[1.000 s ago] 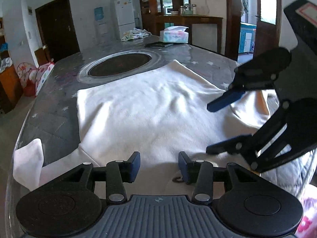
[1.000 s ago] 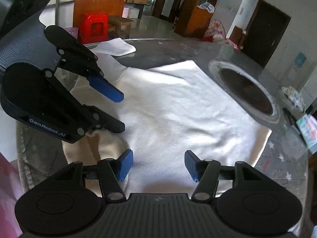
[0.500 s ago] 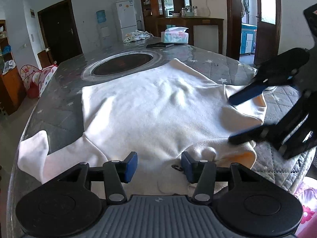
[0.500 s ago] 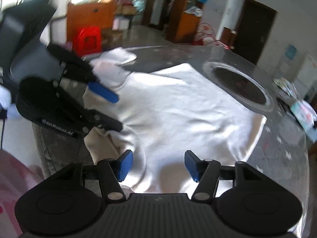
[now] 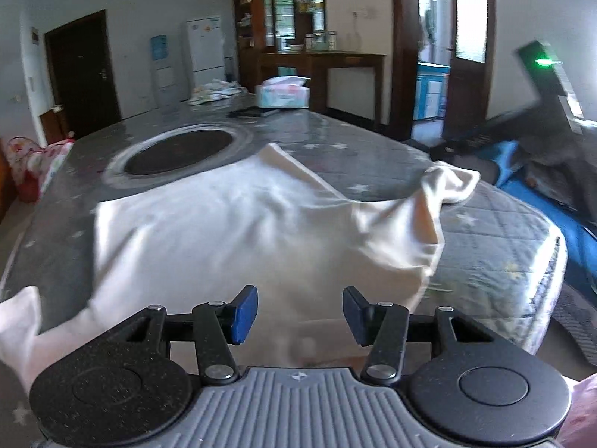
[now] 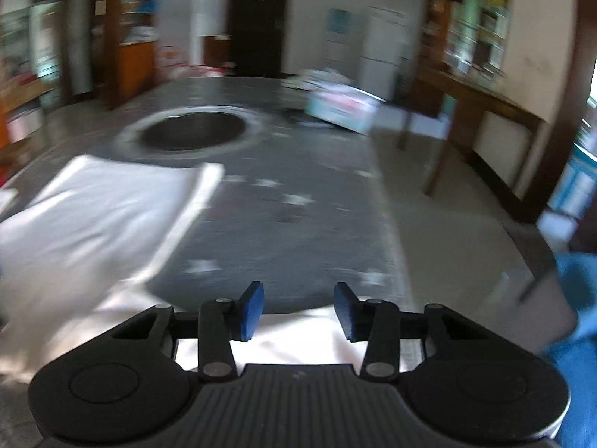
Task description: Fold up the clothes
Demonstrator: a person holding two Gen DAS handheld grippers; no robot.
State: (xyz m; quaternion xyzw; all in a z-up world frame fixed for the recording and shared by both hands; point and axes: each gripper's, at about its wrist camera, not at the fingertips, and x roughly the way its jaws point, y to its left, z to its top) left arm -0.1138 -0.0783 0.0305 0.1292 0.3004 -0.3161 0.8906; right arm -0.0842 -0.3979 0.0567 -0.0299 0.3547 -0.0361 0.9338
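A white long-sleeved top [image 5: 224,231] lies spread on the grey starred table [image 5: 496,224]. My left gripper [image 5: 299,313] hovers open over the garment's near edge, nothing pinched between its blue pads [image 5: 244,313]. The top's right sleeve [image 5: 447,186] stands raised and bunched toward the table's right side, beside the blurred dark shape of the right tool. In the right wrist view the top [image 6: 93,216] is motion-blurred at left. My right gripper [image 6: 297,311] has its jaws closing, with a strip of white cloth [image 6: 294,336] below and between them, and the pads [image 6: 250,311] still apart from it.
A round dark inset [image 5: 179,153] sits in the table beyond the garment. A tissue box [image 5: 285,93], a flat black item [image 5: 253,112] and a cloth pile [image 5: 214,89] lie at the far end. A person's blue sleeve [image 6: 574,298] is at right. The left sleeve [image 5: 18,317] hangs off the near-left edge.
The right gripper swung right and rolled, its view now facing along the table, its jaws narrower. The right sleeve rose and stretched outward. The left gripper's view shifted slightly.
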